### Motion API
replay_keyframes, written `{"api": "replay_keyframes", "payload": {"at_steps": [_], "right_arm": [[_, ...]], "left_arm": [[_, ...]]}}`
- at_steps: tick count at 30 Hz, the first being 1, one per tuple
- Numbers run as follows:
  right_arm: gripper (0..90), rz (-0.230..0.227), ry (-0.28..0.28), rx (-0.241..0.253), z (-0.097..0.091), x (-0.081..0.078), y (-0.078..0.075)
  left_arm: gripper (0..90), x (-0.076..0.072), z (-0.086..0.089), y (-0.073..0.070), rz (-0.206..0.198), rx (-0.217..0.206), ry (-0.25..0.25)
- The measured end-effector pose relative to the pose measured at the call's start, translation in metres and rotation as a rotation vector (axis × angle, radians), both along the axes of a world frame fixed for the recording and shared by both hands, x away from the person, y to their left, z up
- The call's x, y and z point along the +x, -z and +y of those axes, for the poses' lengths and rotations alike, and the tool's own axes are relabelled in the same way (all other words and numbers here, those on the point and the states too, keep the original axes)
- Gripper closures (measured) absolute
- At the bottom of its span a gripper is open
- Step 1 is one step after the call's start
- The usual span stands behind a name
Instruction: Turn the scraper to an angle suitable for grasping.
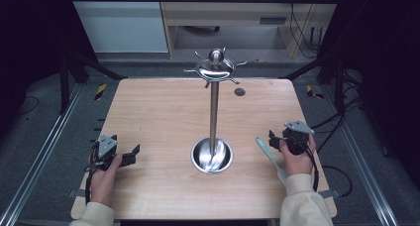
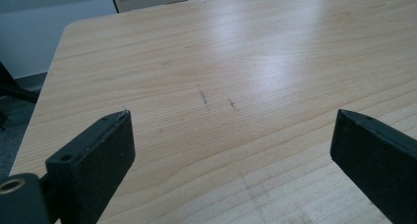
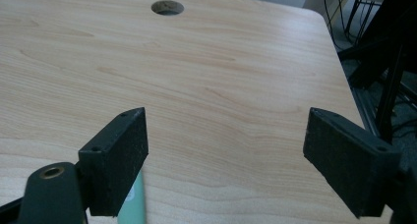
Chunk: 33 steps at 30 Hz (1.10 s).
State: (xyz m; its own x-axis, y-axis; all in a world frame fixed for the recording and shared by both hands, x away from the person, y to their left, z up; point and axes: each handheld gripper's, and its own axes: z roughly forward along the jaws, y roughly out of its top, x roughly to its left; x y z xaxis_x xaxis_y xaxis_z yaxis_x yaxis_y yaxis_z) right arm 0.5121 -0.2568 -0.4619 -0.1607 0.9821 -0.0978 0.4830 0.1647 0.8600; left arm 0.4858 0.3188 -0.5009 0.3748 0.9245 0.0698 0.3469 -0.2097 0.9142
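1. Lying flat on the table (image 1: 158, 112), just left of the right gripper (image 1: 273, 139): a pale green utensil (image 1: 267, 154), its near end running under the right hand (image 1: 296, 159).
2. Showing in the right gripper view as a cut-off green sliver (image 3: 134, 204) beside one jaw.
3. Gaping wide, gripping nothing: right gripper, likewise left gripper (image 1: 132, 154).
4. Standing between the grippers: steel rack (image 1: 214, 112), apart from both.
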Motion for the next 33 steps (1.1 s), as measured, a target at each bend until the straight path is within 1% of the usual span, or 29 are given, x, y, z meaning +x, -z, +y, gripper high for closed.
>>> {"api": "replay_keyframes", "payload": {"at_steps": [3, 4, 5, 7, 8, 9, 12, 13, 14, 16, 17, 18, 19, 20, 21, 22, 25, 27, 28, 31, 32, 33], "right_arm": [[18.5, -0.012, -0.01, -0.011, 0.002, -0.001, -0.002], [18.9, -0.017, -0.031, -0.01, 0.006, -0.001, -0.003], [18.9, -0.017, -0.031, -0.01, 0.006, -0.001, -0.003], [19.4, -0.019, -0.064, -0.026, 0.011, -0.001, -0.005], [19.6, -0.018, -0.077, -0.025, 0.013, -0.001, -0.005], [19.6, -0.018, -0.077, -0.025, 0.013, -0.001, -0.005], [19.6, -0.004, -0.112, -0.033, 0.021, -0.001, -0.006], [19.6, -0.002, -0.128, -0.04, 0.024, -0.001, -0.006], [19.6, 0.011, -0.151, -0.058, 0.031, 0.0, -0.006], [20.4, 0.02, -0.182, -0.084, 0.038, 0.0, -0.005], [20.4, 0.02, -0.182, -0.084, 0.038, 0.0, -0.005], [23.4, 0.033, -0.223, -0.103, 0.046, 0.0, -0.005], [23.4, 0.033, -0.223, -0.103, 0.046, 0.0, -0.005], [24.1, 0.041, -0.239, -0.104, 0.048, 0.001, -0.005], [27.7, 0.053, -0.261, -0.106, 0.051, 0.001, -0.005], [35.4, 0.069, -0.288, -0.107, 0.055, 0.001, -0.004], [47.4, 0.123, -0.337, -0.104, 0.059, 0.002, 0.001], [58.1, 0.16, -0.365, -0.11, 0.061, 0.003, 0.003], [62.0, 0.181, -0.376, -0.11, 0.062, 0.004, 0.004], [77.0, 0.212, -0.375, -0.118, 0.061, 0.006, 0.007], [77.0, 0.212, -0.375, -0.118, 0.061, 0.006, 0.007], [83.0, 0.239, -0.375, -0.11, 0.06, 0.008, 0.009]], "left_arm": [[2.8, 0.0, -0.001, 0.0, 0.001, 0.001, 0.002], [2.8, 0.0, -0.001, 0.0, 0.001, 0.0, 0.002], [2.8, 0.0, -0.001, 0.0, 0.001, 0.0, 0.002], [2.8, 0.0, 0.0, 0.0, 0.002, -0.002, 0.003], [2.9, 0.0, 0.0, 0.0, 0.002, -0.002, 0.003], [2.9, 0.0, 0.0, 0.0, 0.003, -0.001, 0.003], [2.9, 0.0, 0.0, 0.0, 0.003, -0.003, 0.003], [2.9, 0.0, 0.0, 0.0, 0.004, -0.003, 0.002], [2.9, 0.0, 0.0, 0.0, 0.003, -0.003, 0.002], [2.9, 0.0, 0.0, 0.0, 0.004, -0.003, 0.004], [2.9, 0.0, 0.0, 0.0, 0.004, -0.003, 0.004], [2.9, 0.0, 0.0, 0.0, 0.004, -0.004, 0.004], [2.9, 0.0, 0.0, 0.0, 0.004, -0.003, 0.004], [3.0, 0.0, 0.0, 0.0, 0.004, -0.004, 0.004], [3.0, 0.0, 0.0, 0.0, 0.005, -0.004, 0.004], [3.0, 0.0, 0.0, 0.0, 0.005, -0.004, 0.005], [3.0, 0.0, 0.0, 0.0, 0.005, -0.004, 0.005], [3.0, 0.0, 0.0, 0.0, 0.005, -0.003, 0.005], [3.0, 0.0, 0.0, 0.0, 0.005, -0.002, 0.005], [3.0, 0.0, 0.0, 0.0, 0.007, -0.001, 0.005], [3.0, 0.0, 0.0, 0.0, 0.007, -0.001, 0.005], [3.0, 0.0, -0.001, 0.0, 0.006, 0.0, 0.006]]}}
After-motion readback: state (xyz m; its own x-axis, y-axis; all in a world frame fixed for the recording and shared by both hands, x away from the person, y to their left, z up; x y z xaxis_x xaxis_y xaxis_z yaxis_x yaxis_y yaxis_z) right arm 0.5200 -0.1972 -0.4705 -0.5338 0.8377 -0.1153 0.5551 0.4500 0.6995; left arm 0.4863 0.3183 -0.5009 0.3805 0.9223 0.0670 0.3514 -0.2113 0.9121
